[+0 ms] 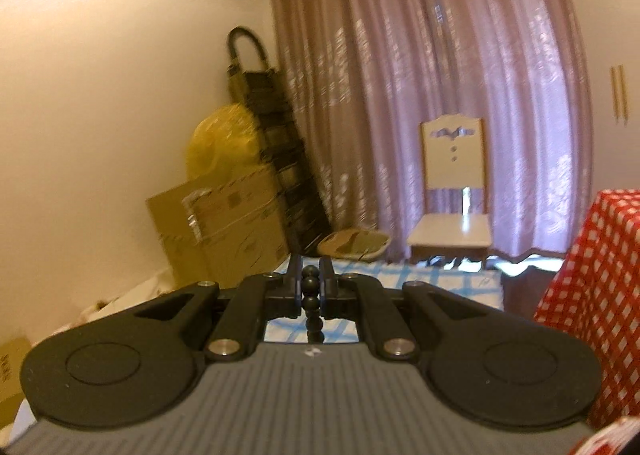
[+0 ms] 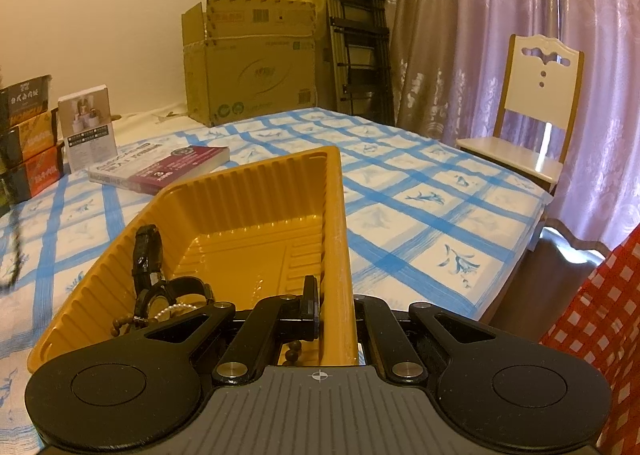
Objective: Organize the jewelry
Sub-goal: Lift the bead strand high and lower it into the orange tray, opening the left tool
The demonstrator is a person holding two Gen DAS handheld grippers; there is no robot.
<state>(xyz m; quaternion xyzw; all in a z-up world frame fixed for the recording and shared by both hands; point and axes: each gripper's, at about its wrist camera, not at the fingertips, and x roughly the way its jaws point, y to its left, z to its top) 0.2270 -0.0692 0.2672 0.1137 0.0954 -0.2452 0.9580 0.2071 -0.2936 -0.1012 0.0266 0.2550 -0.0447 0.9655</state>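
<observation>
My left gripper [image 1: 311,270] is shut on a strand of dark round beads [image 1: 311,289], which runs down between its fingers and hangs below them; it is held high, above the far edge of the blue-checked table [image 1: 420,283]. In the right wrist view, my right gripper [image 2: 334,305] is shut on the right wall of a yellow ribbed plastic tray [image 2: 256,191]. Inside the tray lie a black watch [image 2: 148,255], a small pearl bracelet [image 2: 178,308] and brown beads [image 2: 294,353]. A blurred dark strand [image 2: 14,239] hangs at the left edge.
On the table [image 2: 420,215] left of the tray lie a purple book [image 2: 168,169], an upright white box [image 2: 86,127] and stacked dark boxes [image 2: 30,135]. Behind stand a cardboard box [image 2: 252,59], a folded ladder [image 2: 356,35] and a white chair [image 2: 532,111]. Red checked cloth [image 2: 600,315] hangs at the right.
</observation>
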